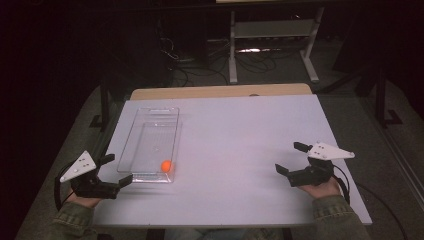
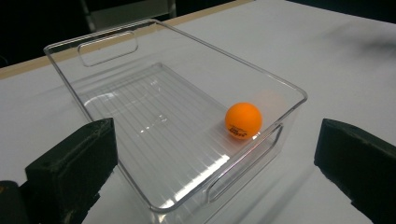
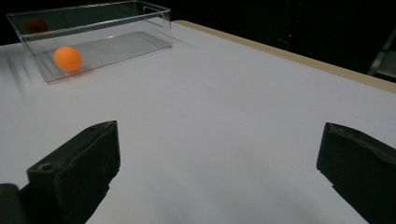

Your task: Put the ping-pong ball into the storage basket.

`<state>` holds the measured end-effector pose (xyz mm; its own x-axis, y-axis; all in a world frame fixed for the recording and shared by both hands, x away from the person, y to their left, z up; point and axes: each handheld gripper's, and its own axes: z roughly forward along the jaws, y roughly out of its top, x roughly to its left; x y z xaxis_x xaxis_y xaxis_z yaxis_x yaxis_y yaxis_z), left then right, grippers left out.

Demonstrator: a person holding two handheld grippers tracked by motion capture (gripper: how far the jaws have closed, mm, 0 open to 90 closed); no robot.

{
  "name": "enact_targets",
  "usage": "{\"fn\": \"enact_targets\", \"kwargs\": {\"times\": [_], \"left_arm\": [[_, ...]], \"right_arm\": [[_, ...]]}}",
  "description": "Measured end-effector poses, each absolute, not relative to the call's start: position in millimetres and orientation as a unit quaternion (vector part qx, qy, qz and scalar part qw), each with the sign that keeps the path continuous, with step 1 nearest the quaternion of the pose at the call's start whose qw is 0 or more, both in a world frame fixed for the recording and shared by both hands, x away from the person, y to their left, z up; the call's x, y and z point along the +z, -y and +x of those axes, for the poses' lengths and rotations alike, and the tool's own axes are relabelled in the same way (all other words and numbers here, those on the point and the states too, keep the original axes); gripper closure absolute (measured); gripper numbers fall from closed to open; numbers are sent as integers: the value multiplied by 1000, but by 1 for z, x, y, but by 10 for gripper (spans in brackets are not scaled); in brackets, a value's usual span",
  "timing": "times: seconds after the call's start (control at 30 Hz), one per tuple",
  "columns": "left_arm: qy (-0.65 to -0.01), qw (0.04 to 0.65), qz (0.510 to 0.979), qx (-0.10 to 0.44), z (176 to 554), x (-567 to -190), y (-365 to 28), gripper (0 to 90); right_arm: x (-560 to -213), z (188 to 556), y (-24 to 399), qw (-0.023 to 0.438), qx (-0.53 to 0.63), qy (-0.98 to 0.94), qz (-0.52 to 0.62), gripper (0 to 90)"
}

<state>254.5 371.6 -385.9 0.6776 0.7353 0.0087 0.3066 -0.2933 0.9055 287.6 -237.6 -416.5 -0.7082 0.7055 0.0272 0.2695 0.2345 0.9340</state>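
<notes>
A see-through plastic box [image 1: 150,145] sits on the left part of a white table [image 1: 240,150]. It is long and has no lid. Inside it is one small orange ball [image 1: 166,166]. The ball rests on the floor of the box, at the end closest to the person, near the right corner of that end.

The left gripper [image 1: 116,170] is at the near left corner of the table, just beside the close end of the box. Its two black jaws are spread wide and hold nothing. One jaw tip is right by the near edge of the box (I cannot tell if it touches). In the left gripper view, the box [image 2: 177,116] lies between the two jaws, and the ball [image 2: 243,121] sits by the near wall, which has a cut-out handle in it. There is small dark print on the ball.

The right gripper [image 1: 291,157] is at the right side of the table, well apart from the box. Its jaws are wide apart too and hold nothing. A hand [image 1: 322,188] in a green sleeve holds it. In the right gripper view, the box [image 3: 98,37] and the ball [image 3: 67,59] are far off at the upper left, with bare white table in between.

Behind the table the floor is dark, with cables and a metal stand [image 1: 272,40].
</notes>
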Motion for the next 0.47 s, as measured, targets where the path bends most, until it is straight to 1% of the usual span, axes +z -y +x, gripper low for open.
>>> {"fn": "enact_targets", "kwargs": {"times": [0.17,0.47], "left_arm": [[-344,501,761,226,251,-389,-376,0],[-346,509,754,229,249,-390,-378,0]], "right_arm": [[-417,288,238,206,529,-758,322,0],[-417,288,238,206,528,-758,322,0]]}}
